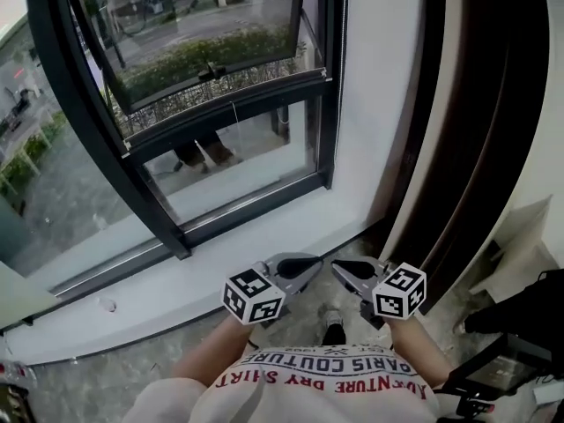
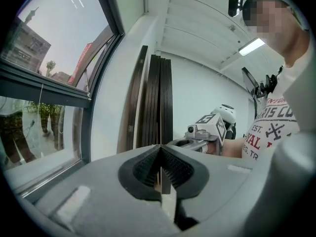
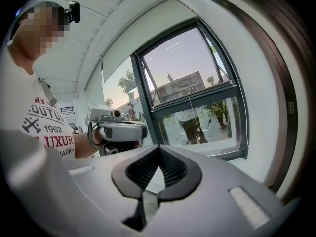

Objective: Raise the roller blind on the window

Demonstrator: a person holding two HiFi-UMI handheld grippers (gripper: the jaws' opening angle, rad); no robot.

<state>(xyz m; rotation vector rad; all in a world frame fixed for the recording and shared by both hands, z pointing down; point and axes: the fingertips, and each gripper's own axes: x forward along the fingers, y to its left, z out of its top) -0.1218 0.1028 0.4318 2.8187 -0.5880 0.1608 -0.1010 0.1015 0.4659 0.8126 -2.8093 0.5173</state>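
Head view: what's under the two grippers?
Visible: grey speckled stone floor and one dark shoe, below the shut left gripper and right gripper. The person's white printed shirt covers the floor nearer the body; any second foot is hidden.

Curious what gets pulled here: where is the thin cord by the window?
In the head view, the thin cord hangs in front of the window's lower pane, near the picture's middle, above the white sill.
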